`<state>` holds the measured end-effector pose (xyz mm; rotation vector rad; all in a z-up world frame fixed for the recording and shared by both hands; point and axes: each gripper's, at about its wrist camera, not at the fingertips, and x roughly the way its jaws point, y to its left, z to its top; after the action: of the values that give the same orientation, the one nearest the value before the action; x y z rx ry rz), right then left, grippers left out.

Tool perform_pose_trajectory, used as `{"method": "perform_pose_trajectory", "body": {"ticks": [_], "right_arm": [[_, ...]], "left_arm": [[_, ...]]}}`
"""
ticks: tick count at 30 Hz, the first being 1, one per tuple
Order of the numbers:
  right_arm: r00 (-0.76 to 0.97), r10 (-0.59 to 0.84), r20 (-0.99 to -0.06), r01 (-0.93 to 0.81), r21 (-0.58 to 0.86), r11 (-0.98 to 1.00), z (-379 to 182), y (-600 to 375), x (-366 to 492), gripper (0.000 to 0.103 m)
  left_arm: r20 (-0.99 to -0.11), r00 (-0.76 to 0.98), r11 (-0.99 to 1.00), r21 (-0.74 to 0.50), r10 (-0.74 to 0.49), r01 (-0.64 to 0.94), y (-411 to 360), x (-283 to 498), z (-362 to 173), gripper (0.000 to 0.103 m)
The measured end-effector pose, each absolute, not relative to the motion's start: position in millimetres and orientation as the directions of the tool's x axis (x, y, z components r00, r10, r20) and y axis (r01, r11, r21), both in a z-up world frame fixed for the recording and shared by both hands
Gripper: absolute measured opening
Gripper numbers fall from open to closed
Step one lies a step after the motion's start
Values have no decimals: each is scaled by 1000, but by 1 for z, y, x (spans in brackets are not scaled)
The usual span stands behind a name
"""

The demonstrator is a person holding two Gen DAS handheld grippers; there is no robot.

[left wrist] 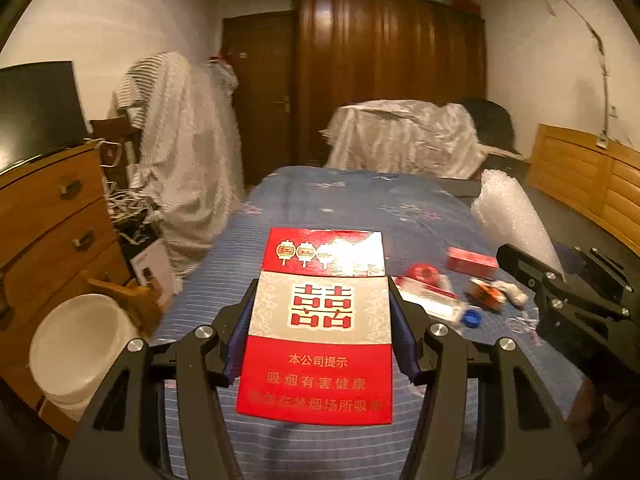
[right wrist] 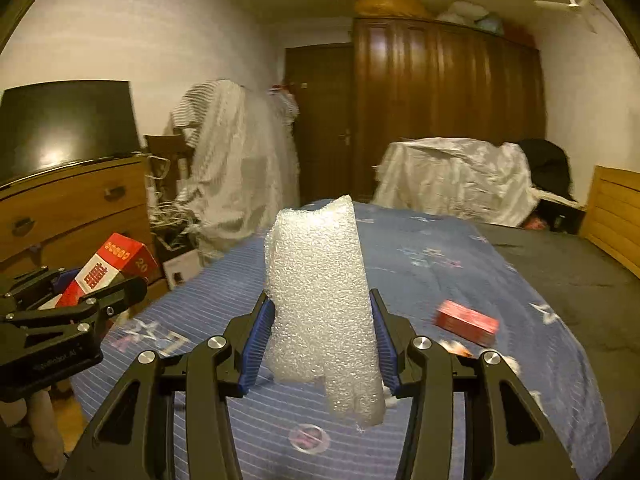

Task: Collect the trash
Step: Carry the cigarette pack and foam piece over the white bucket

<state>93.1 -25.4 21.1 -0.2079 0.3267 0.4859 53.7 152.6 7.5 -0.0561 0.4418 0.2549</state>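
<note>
At lower left of your left view a white bucket (left wrist: 76, 344) looks empty, while your left gripper (left wrist: 320, 320) fingers pinch a red-and-silver cigarette carton (left wrist: 320, 320) upright and your right gripper (right wrist: 320, 344) fingers clamp white bubble wrap (right wrist: 320, 300) above the bed (right wrist: 440, 264).

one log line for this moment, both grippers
left gripper: shut on cigarette carton | right gripper: shut on bubble wrap | small red box: on bed

A home bedroom: a bed (right wrist: 440, 264) with a blue sheet, a tall dark wardrobe (right wrist: 444, 108) beyond it, a wooden dresser (right wrist: 72, 216) beside it.
</note>
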Motion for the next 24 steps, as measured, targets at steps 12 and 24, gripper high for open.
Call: {"method": "perform_pose_trajectory", "body": {"ticks": [12,24], "right_arm": [[681,597,-425,-697,-124,707,41,154,90,48],[476,667,-573,-846,-92,525,37,363,86,48]], "left_arm": [[-442,787,879,8,430,-476,277,21,24,55],[-517,657,763,-10,549,-646,410,-22,17,56]]}}
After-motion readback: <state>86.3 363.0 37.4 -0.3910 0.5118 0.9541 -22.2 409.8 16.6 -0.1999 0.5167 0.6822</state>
